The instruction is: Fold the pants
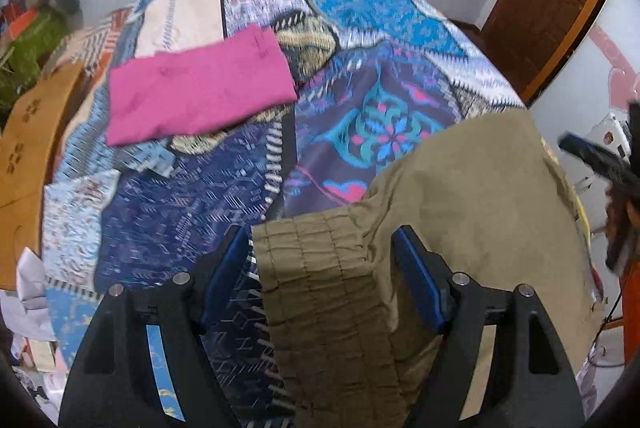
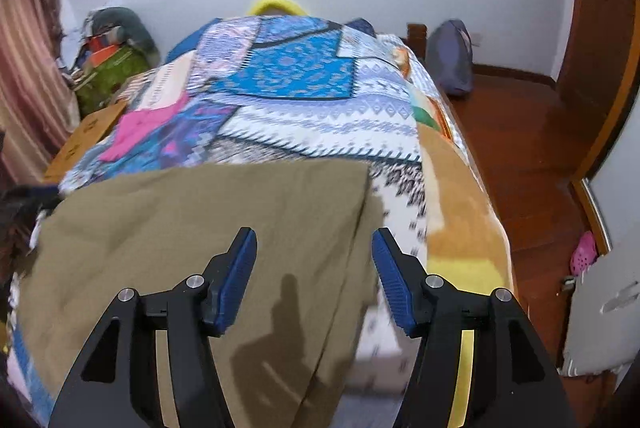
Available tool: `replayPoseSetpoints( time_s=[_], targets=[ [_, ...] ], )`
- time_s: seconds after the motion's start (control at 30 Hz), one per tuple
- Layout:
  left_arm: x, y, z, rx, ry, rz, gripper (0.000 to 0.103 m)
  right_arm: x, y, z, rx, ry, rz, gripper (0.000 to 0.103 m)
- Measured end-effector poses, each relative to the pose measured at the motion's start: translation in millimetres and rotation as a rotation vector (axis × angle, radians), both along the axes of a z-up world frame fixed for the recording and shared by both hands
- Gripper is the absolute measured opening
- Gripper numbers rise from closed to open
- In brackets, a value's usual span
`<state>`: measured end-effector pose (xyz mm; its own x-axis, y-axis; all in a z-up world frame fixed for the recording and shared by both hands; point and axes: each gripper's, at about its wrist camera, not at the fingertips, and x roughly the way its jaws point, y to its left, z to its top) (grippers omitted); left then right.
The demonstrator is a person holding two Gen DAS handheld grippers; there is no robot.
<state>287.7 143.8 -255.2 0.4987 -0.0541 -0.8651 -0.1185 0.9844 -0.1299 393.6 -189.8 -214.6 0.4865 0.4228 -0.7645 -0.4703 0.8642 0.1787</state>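
Note:
Olive-khaki pants (image 1: 472,196) lie on a bed with a patchwork blue cover (image 1: 192,196). In the left wrist view my left gripper (image 1: 320,240) is open, its blue pads either side of the gathered elastic waistband (image 1: 320,268), which passes between them. In the right wrist view the pants (image 2: 192,220) spread flat across the near part of the bed. My right gripper (image 2: 314,240) is open and empty, hovering above the pants' right edge. The right gripper also shows at the far right of the left wrist view (image 1: 600,156).
A folded pink garment (image 1: 200,92) lies further up the bed, also seen in the right wrist view (image 2: 136,132). A cardboard box (image 1: 28,144) and clutter stand at the left bedside. Wooden floor (image 2: 520,148) and a grey bag (image 2: 452,60) are to the right.

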Motion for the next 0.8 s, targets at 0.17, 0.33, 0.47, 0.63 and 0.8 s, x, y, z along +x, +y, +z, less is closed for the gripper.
replayPoseSetpoints(
  time_s=[0.17,0.33,0.47,0.63,0.8],
  targets=[
    [-4,8,-8,-0.050,-0.011,0.011,0.078,42,9,-30,0.017,0.081,0.000,0.039],
    [-12,9,0,0.100,-0.059,0.039,0.078,42,23,-46,-0.056,0.036,0.042,0.009],
    [-9,13,-3,0.081,-0.028,0.059,0.078,33,33,-47,-0.179,-0.020,0.047,0.007],
    [-19,1,34,0.087,-0.098,0.036,0.076,20,30,-10,-0.169,-0.008,0.035,0.015],
    [-26,-33,56,0.036,-0.148,-0.092,0.076,-23,39,36,0.015,0.002,0.138,0.040]
  ],
)
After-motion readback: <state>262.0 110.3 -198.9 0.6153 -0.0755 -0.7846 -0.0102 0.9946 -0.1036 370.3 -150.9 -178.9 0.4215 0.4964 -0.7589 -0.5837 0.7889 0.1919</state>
